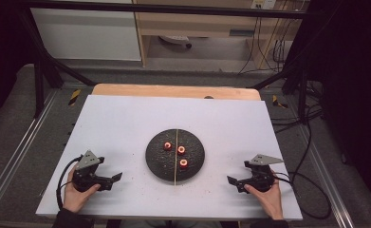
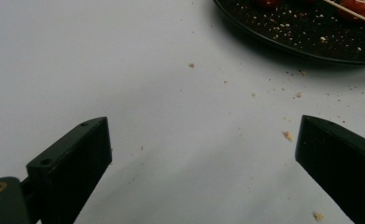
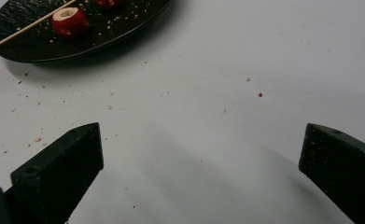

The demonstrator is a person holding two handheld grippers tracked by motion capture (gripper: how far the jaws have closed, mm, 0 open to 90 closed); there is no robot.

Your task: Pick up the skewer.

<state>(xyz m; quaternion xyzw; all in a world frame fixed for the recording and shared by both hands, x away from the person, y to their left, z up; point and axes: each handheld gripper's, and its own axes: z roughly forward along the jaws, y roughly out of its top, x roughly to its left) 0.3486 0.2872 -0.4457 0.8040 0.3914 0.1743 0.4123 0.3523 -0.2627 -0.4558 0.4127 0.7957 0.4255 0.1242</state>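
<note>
Plate: round black stone-look plate point(image 1: 155, 164) at table centre, carrying three red cored fruit pieces point(image 1: 183, 164) and a thin wooden skewer point(image 1: 176, 166) running near-to-far.
Left gripper point(image 1: 118, 176): jaws apart, empty, left of plate.
Right gripper point(image 1: 230, 180): jaws apart, empty, right of plate, slightly closer to the nearest fruit.

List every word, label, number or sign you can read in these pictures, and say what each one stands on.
None: no readable text stands on anything here.
The black plate, the wooden skewer, the red pieces and the white table sheet carry no lettering.
The yellow-and-black striped markers at the table's far corners are warning stripes, without words.
The pale panel on the back wall is too small to read.
</note>
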